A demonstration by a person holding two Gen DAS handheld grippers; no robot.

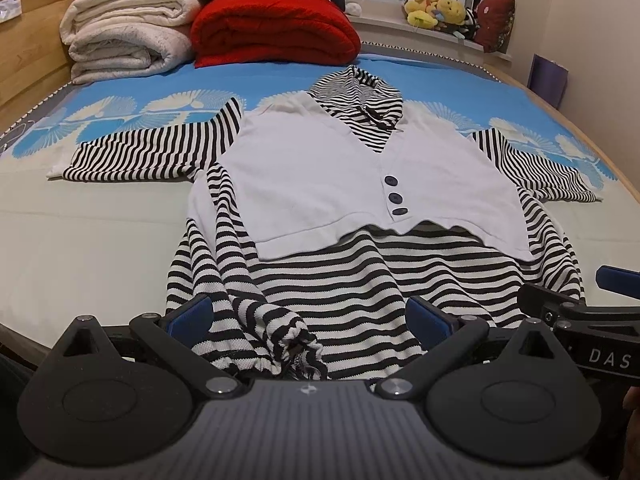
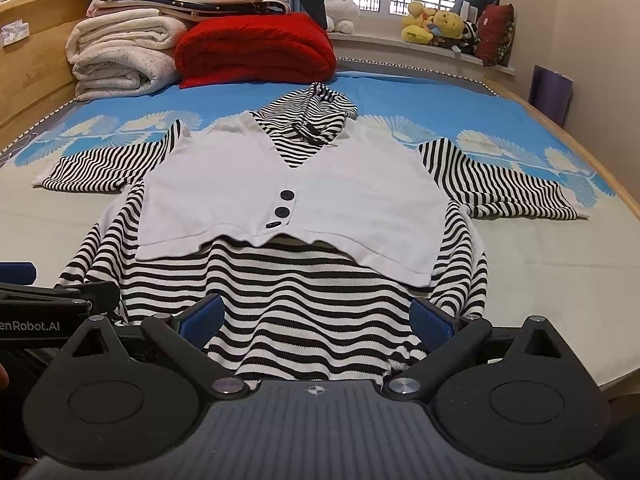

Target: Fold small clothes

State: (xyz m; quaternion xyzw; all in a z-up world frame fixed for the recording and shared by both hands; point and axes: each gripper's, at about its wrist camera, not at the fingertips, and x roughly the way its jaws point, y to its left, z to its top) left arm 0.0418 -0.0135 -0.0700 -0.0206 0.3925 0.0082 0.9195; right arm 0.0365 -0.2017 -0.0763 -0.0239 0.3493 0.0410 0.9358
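Observation:
A small hooded garment (image 1: 312, 168) lies spread flat on the bed, front up. It has black-and-white stripes, a white vest panel and three dark buttons (image 1: 394, 196), and both sleeves are stretched out sideways. My left gripper (image 1: 310, 320) is open over the left part of the striped hem, where a bunched fold (image 1: 276, 336) lies between its blue pads without being pressed. My right gripper (image 2: 316, 318) is open over the right part of the hem (image 2: 304, 312) of the same garment (image 2: 320, 200). One blue finger (image 1: 618, 276) of the right gripper shows at the left wrist view's edge.
At the head of the bed are folded white blankets (image 1: 128, 36) and a red blanket (image 1: 272, 28). Plush toys (image 1: 436, 10) sit on the windowsill. A wooden bed frame (image 2: 28, 80) runs along the left, and a purple bag (image 2: 550, 92) leans on the right wall.

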